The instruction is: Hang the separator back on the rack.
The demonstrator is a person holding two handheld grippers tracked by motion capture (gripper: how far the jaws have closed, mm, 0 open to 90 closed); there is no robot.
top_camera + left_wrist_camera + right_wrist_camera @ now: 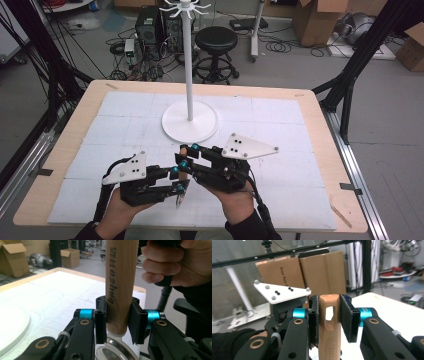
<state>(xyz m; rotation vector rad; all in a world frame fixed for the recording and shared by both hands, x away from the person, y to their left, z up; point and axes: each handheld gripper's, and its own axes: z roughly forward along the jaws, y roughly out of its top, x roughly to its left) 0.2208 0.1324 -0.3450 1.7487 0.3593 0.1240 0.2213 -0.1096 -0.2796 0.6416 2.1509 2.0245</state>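
Wood filled the gap between both pairs of jaws: one handle [119,287], pale and rounded, was clamped by the left gripper [117,323] near one end and by the right gripper [329,320] at the other. In the left gripper view the handle stood upright between the black pads, dark printed lettering running along its length, and just under its lower end sat a shiny metal part [113,348] whose shape I could not make out. In the right gripper view the handle's rounded tip reached the top of the pads and had an oblong slot [329,313] cut through it; small stamped figures showed lower on the shaft.

From the high view, the two grippers met over the near middle of the table [320,112], the left gripper [177,180] at the lower left and the right gripper [187,150] angled in from the right, their jaw tips just beside each other. A short piece of handle [183,148] showed between the right jaws, and a small glint of metal [178,200] hung below the left jaws. Each gripper was held in one hand, the left hand [117,210] and right hand [237,202] coming in from the bottom edge.

One white stand [190,120], with a round base and a tall pole topped by hooks, rose behind the grippers, well apart from them. Each gripper carried one three-cornered plate, two in all.
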